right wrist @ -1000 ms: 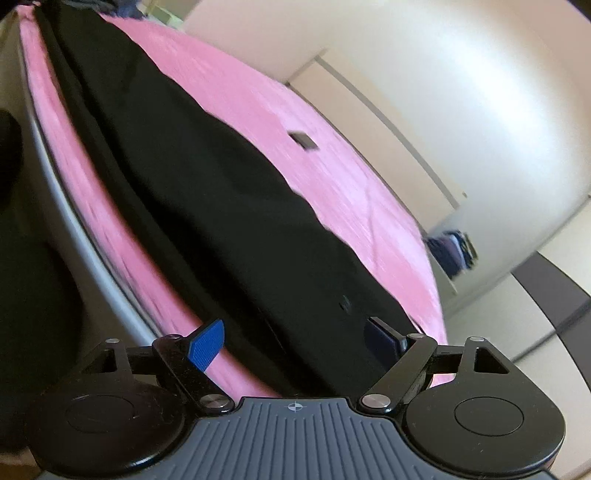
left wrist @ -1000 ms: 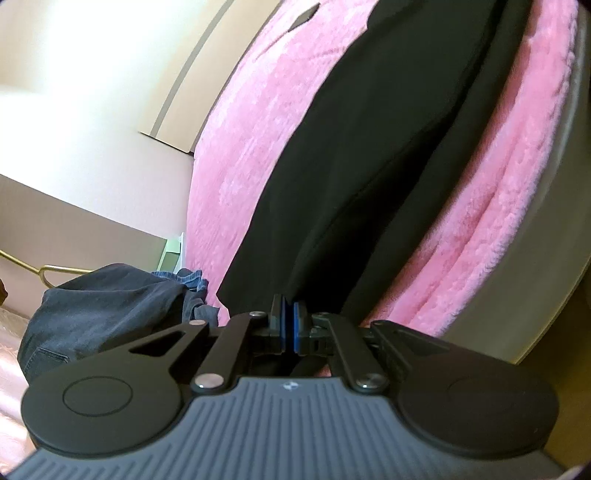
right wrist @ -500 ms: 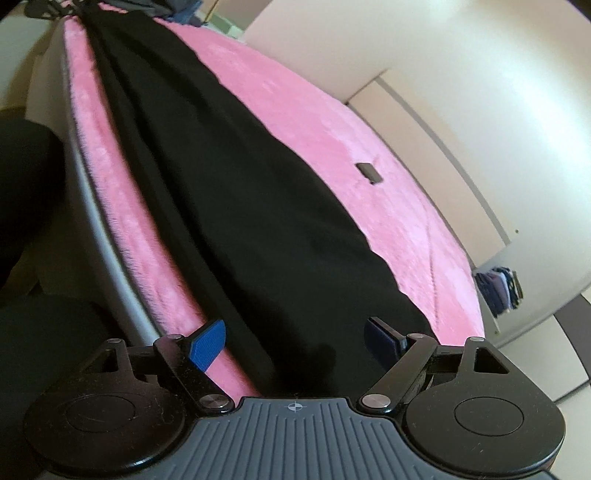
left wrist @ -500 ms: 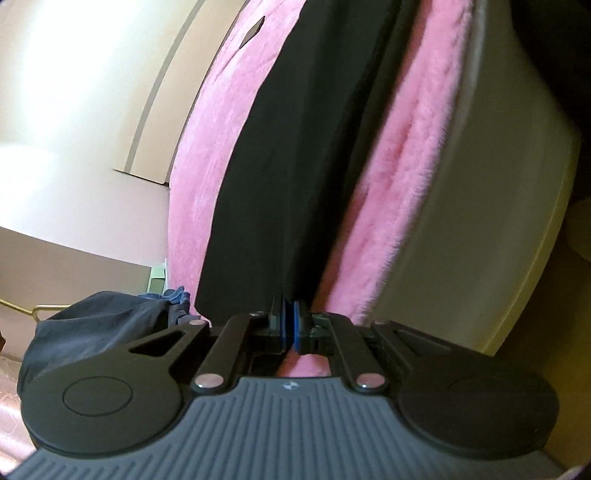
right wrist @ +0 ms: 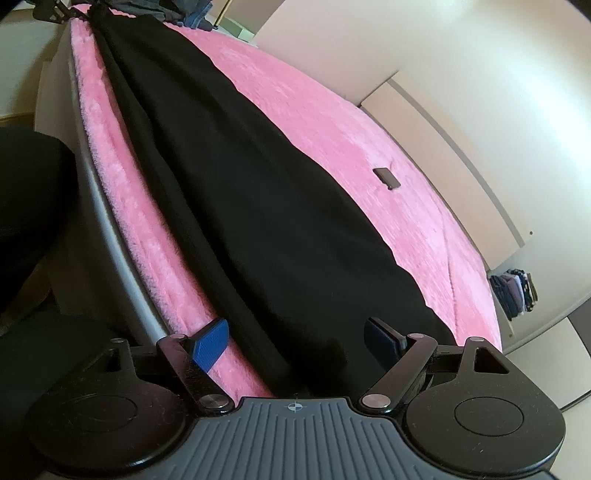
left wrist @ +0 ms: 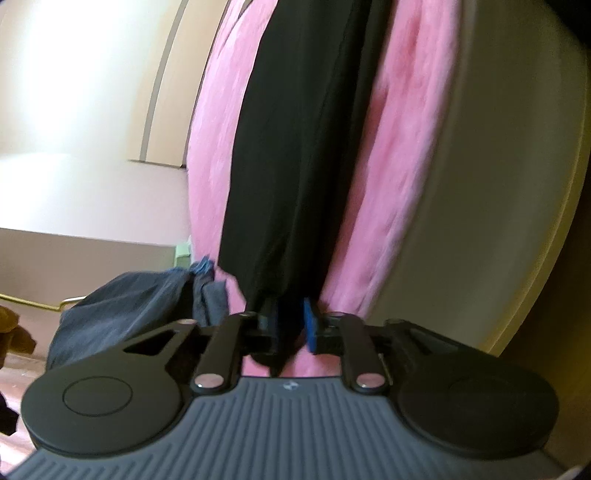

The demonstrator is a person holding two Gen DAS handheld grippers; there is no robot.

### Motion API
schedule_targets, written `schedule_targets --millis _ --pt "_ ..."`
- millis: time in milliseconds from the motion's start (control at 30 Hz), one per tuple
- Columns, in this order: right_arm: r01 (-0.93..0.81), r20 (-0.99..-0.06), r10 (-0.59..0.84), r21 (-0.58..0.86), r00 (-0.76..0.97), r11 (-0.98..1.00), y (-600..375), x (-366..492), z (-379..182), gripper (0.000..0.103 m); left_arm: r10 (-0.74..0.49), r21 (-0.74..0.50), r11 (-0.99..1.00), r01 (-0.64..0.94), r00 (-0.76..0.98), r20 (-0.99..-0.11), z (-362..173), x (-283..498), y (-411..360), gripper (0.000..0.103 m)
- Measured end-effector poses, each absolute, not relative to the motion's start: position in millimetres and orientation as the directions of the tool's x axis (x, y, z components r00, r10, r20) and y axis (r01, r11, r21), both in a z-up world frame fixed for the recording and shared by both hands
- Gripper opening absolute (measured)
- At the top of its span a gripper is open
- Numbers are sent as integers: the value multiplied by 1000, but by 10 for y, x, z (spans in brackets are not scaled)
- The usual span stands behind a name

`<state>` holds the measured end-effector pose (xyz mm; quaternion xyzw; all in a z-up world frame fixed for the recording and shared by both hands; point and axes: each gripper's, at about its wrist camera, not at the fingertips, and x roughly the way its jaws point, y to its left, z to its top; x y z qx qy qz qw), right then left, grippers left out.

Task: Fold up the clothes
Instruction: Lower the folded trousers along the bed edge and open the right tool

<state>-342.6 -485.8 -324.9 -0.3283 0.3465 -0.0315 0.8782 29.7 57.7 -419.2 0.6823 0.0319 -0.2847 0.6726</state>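
Note:
A long black garment [right wrist: 258, 206] lies stretched along the near edge of a bed covered by a pink fluffy blanket [right wrist: 332, 122]. In the left wrist view the garment [left wrist: 295, 166] runs away from my left gripper [left wrist: 290, 325], whose jaws stand slightly apart with the garment's end bunched between them. My right gripper [right wrist: 299, 341] is open over the garment's other end, with the cloth lying between its spread blue pads and nothing gripped. The left gripper also shows far off in the right wrist view [right wrist: 55, 13].
A pile of dark blue clothes [left wrist: 129, 299] lies on the bed beside my left gripper. A small dark object [right wrist: 386, 178] rests on the blanket. The bed's grey side [left wrist: 498, 184] drops off at the near edge. Folded clothes [right wrist: 513, 291] sit far off by the wall.
My left gripper's jaws have parted a little; they were pressed tight on the garment before. Its view has swung toward the bed's side. My right gripper stayed open and drew back along the garment.

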Motion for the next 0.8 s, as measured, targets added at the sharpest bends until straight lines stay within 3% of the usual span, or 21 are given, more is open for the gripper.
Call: schedule_targets --millis 133,233,433,633,800 --pt "-178 -593 -284 -599 753 781 -4813 -3376 -3268 82 -335 908 -122 400 845 -417 -4243 440 621 20" --pt "-181 -590 -281 -602 757 777 -4747 -3334 -3260 82 -344 892 -119 436 825 -449 -4190 513 630 3" --pt "-196 -595 -242 -575 766 794 -4653 -3141 -3235 82 -354 884 -16 467 824 -442 -3970 524 806 0" --pt "-263 -593 -162 -564 789 783 -4436 -2839 -3211 82 -298 807 234 542 831 -471 -3674 762 947 7" --pt "-267 -587 -138 -549 797 792 -4335 -2574 -3260 82 -340 597 481 641 765 -547 -3324 1330 774 29"
